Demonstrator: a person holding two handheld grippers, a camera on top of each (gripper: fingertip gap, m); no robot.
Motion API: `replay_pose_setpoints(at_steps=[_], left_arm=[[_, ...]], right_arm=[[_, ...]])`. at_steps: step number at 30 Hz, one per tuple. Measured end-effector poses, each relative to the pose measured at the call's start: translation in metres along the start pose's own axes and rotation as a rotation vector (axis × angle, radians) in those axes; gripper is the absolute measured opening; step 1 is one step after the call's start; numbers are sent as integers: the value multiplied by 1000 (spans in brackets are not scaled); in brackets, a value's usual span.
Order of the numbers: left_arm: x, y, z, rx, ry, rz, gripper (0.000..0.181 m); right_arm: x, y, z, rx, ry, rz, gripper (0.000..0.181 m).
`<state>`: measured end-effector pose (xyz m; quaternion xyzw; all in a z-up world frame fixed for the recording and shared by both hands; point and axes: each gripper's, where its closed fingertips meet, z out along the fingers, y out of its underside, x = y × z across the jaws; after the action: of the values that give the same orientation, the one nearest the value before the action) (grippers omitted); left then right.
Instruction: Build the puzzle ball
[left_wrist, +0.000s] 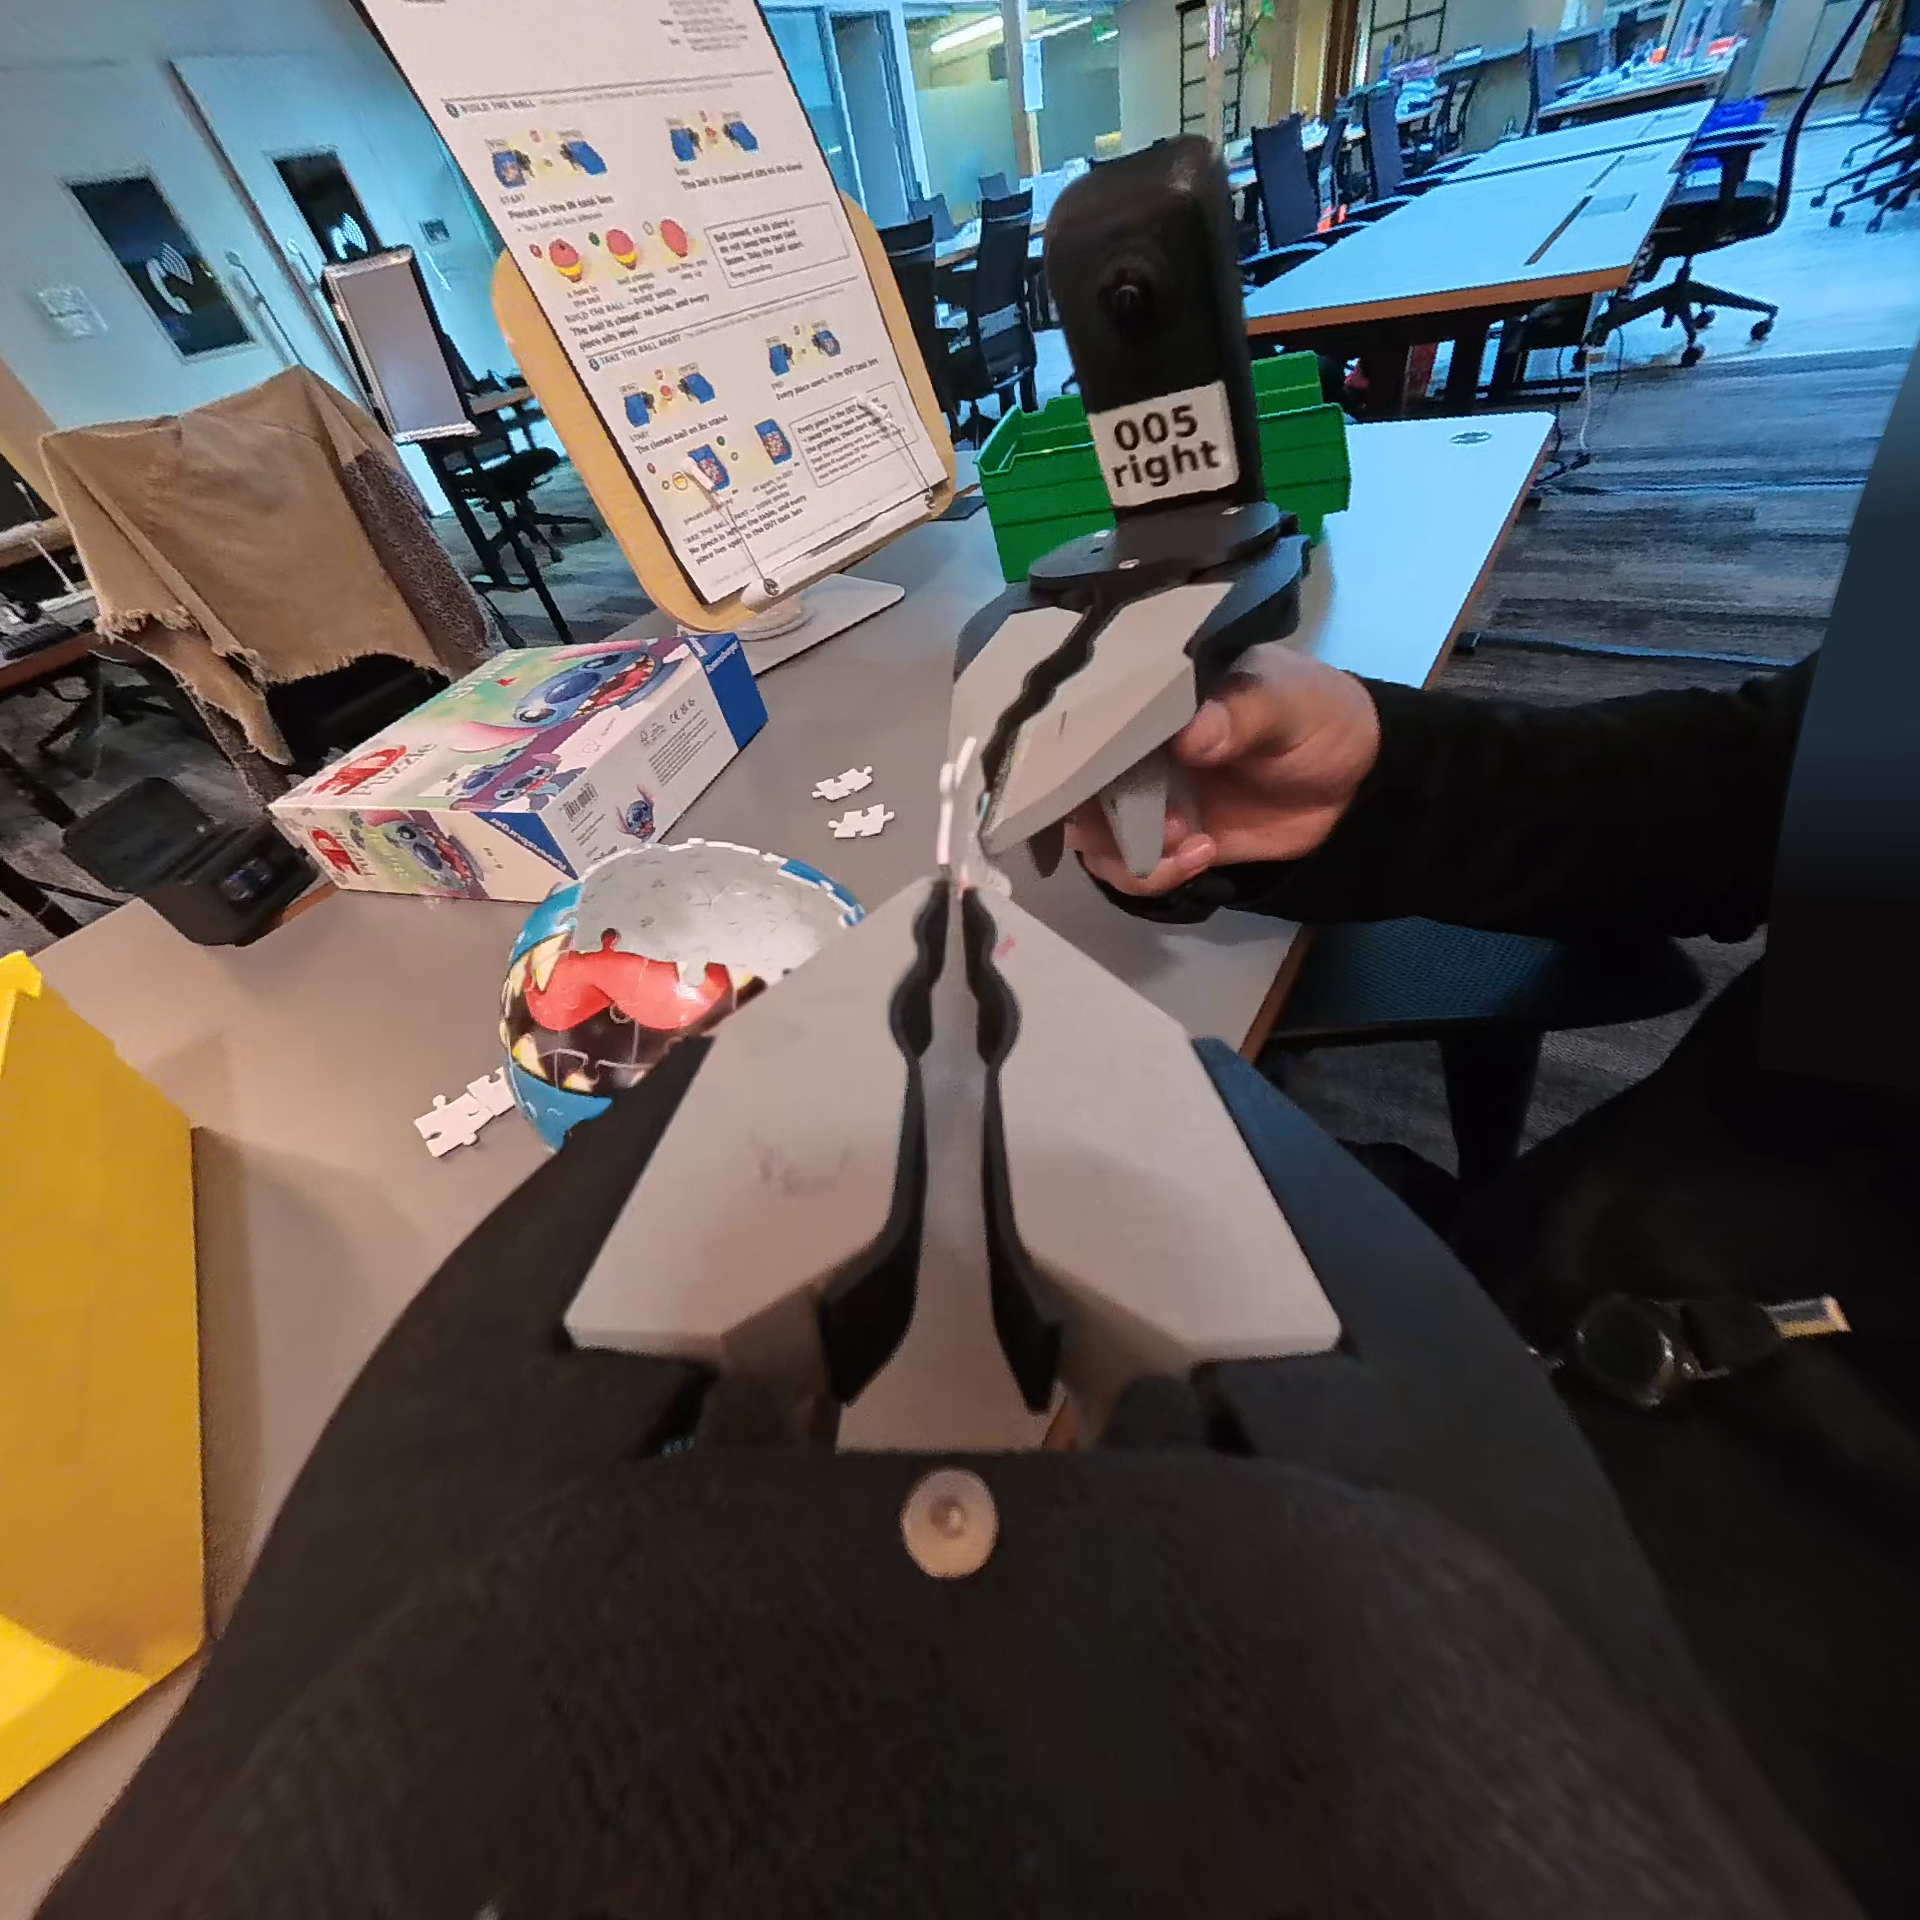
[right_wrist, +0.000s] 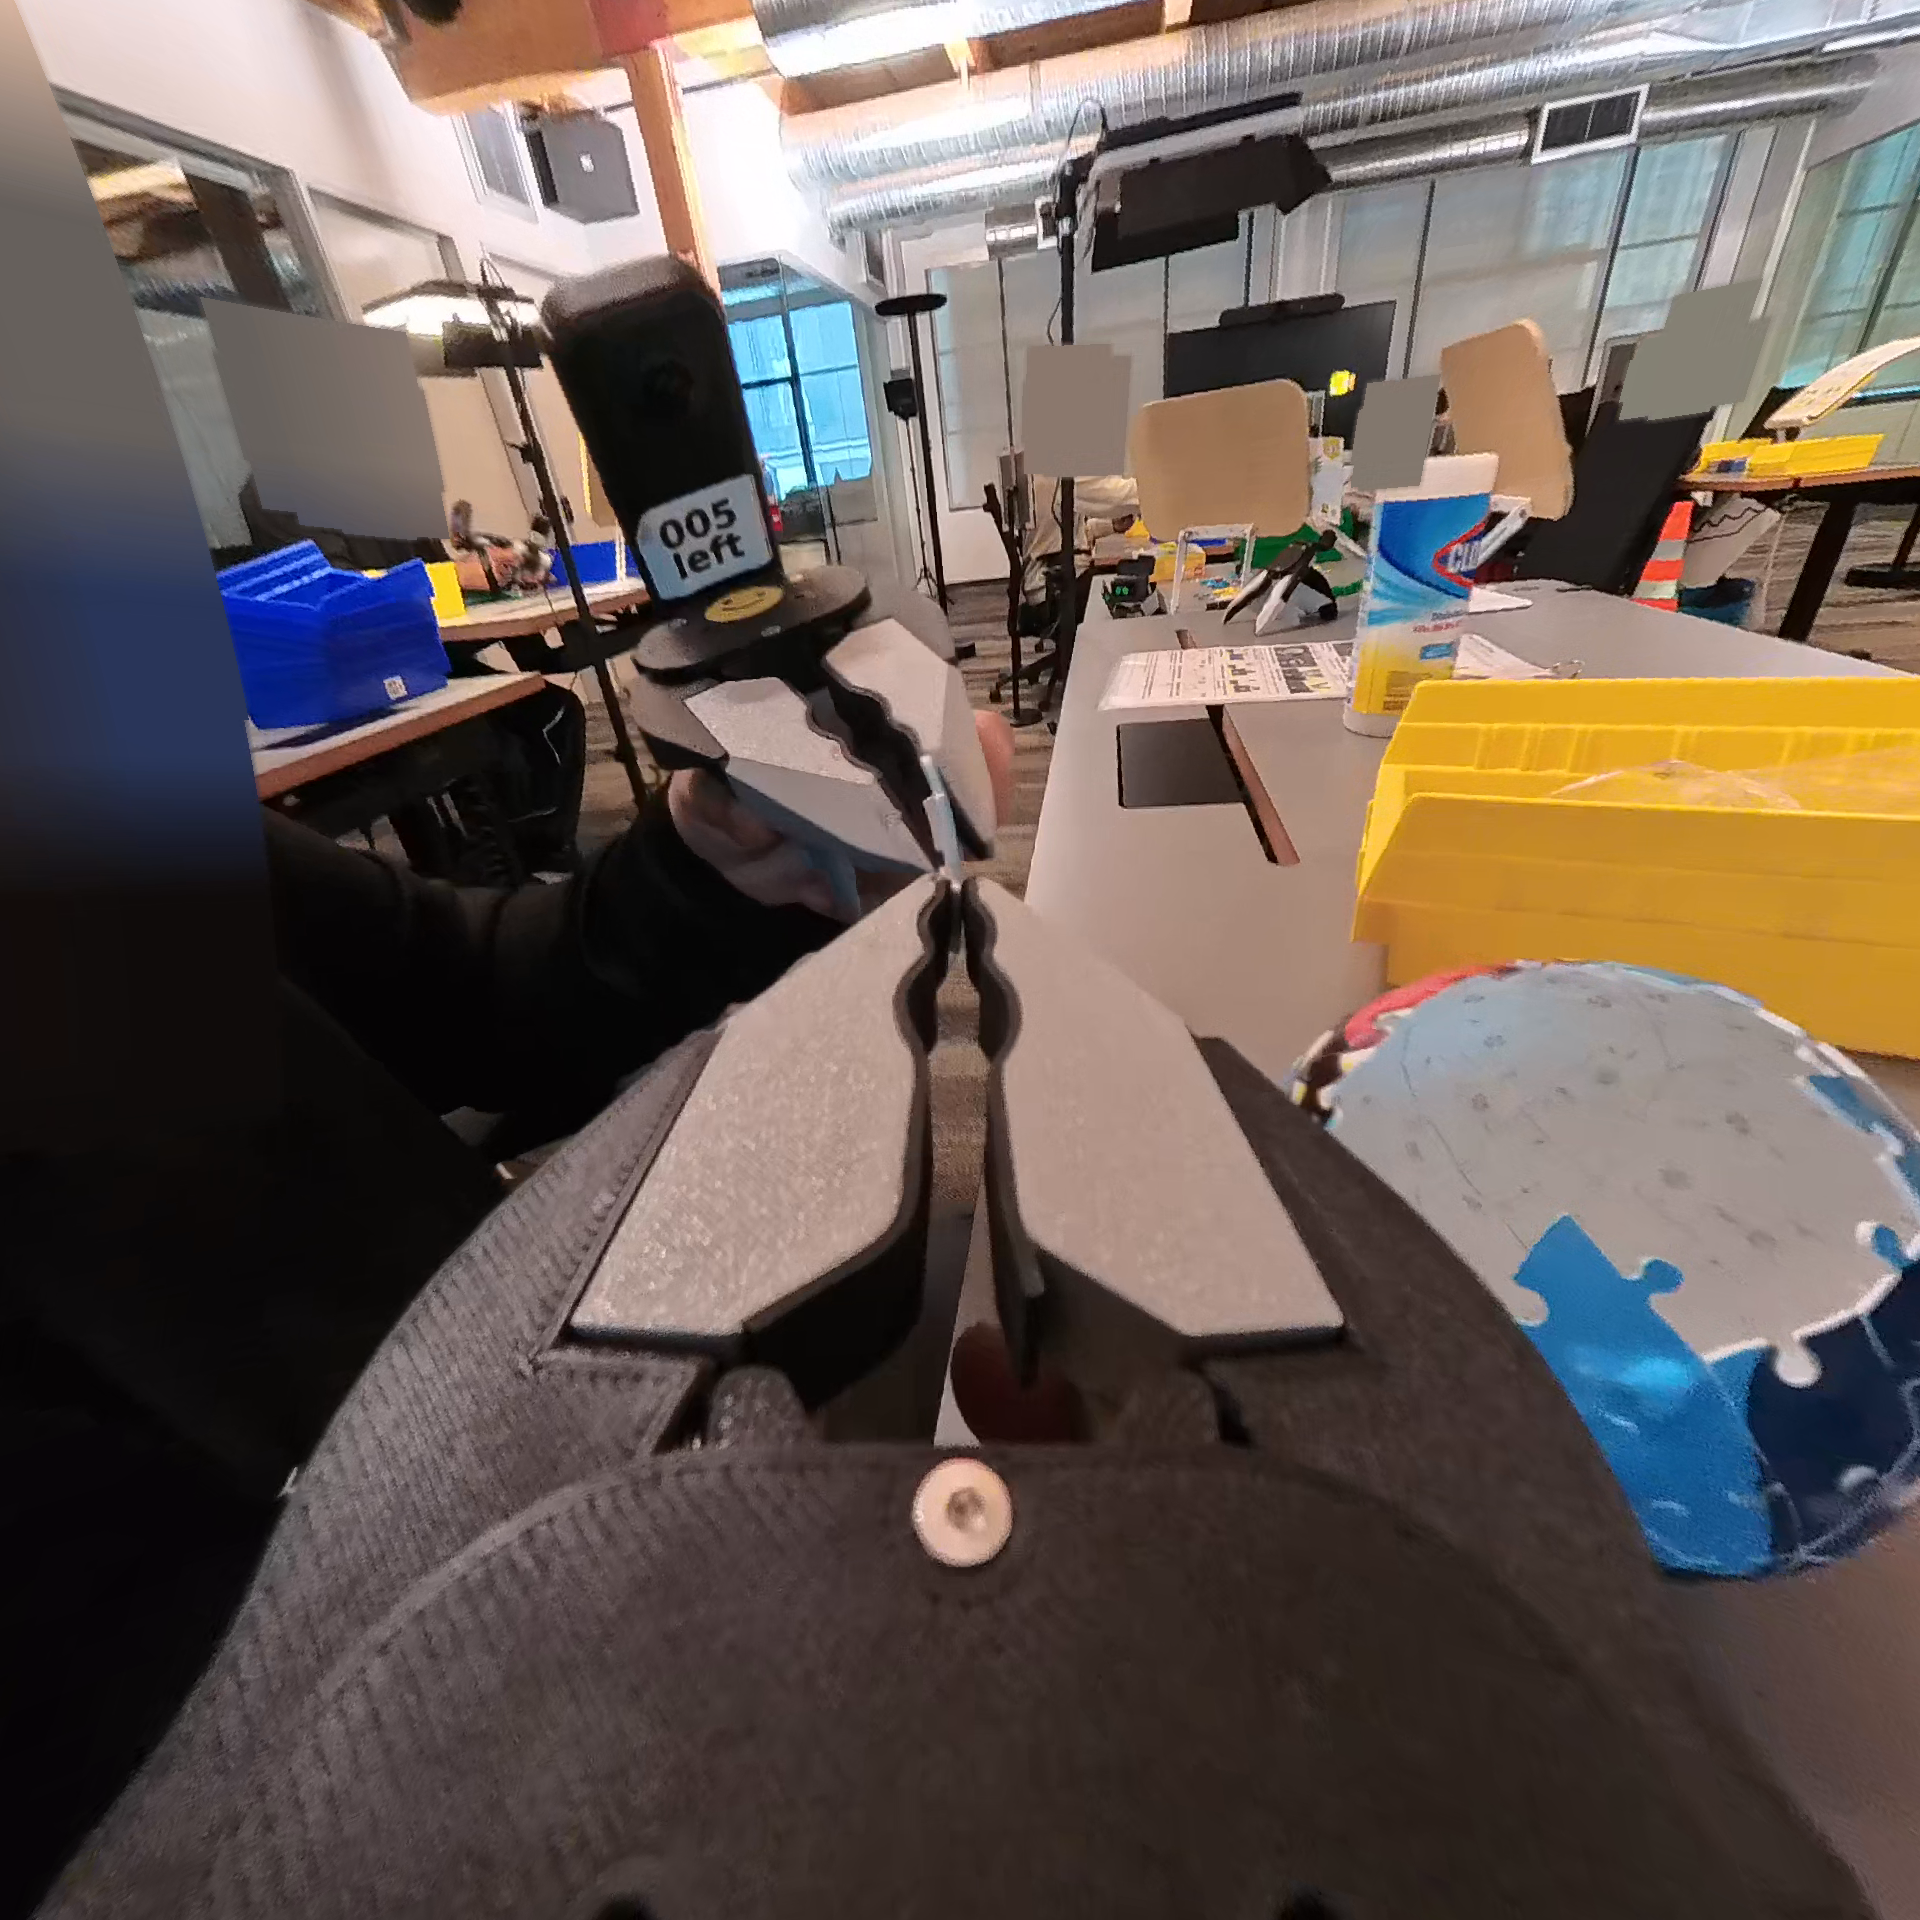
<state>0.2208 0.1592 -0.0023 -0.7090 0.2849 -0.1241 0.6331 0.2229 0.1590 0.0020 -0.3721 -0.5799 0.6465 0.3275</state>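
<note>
The half-built puzzle ball (left_wrist: 665, 966) sits on the grey table (left_wrist: 343, 997), its top open and the grey inside showing; it also shows in the right wrist view (right_wrist: 1621, 1195). My left gripper (left_wrist: 954, 899) and right gripper (left_wrist: 985, 836) meet tip to tip above the table's edge, right of the ball. Both are shut on a small white puzzle piece (left_wrist: 961, 810), seen edge-on in the right wrist view (right_wrist: 938, 821). I cannot tell whether it is one piece or two joined. The right wrist view shows the right gripper (right_wrist: 951, 899) near and the left gripper (right_wrist: 940, 862) beyond.
Loose white pieces lie behind the ball (left_wrist: 852, 805) and at its front left (left_wrist: 462, 1117). The puzzle box (left_wrist: 520, 769), an instruction sheet on a stand (left_wrist: 675, 312) and green bins (left_wrist: 1039, 488) stand at the back. A yellow bin (right_wrist: 1642, 821) stands left of the ball. My left and right fingertips are right by each other.
</note>
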Motion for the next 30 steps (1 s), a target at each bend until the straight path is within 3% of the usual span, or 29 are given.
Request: replay_pose_setpoints(at_steps=[3,5,8,11,16,22,24,27,30], left_arm=[[5,-3,-1,15,30,26,0],[11,-12,-4,72,16,148,0],[20,-17,-8,136,-93,489,0],[48,-14,-8,195,-71,716,0],[44,3,5,125,-96,722,0],[43,-5,1,174,-113,711,12],[49,-8,1,196,-115,746,4],[49,-12,3,208,-171,811,0],[49,-9,5,185,-147,764,0]], right_arm=[[-1,-2,-1,6,7,-28,0],[-8,-6,-3,28,4,-125,0],[-26,-14,-10,50,53,-494,0],[-37,-13,-18,3,195,-970,0],[-43,-1,-19,-163,332,-1396,0],[-44,10,-25,-211,296,-1401,0],[-45,8,-25,-164,280,-1350,0],[-43,3,-25,-89,237,-1203,0],[-33,12,-23,-92,171,-969,0]])
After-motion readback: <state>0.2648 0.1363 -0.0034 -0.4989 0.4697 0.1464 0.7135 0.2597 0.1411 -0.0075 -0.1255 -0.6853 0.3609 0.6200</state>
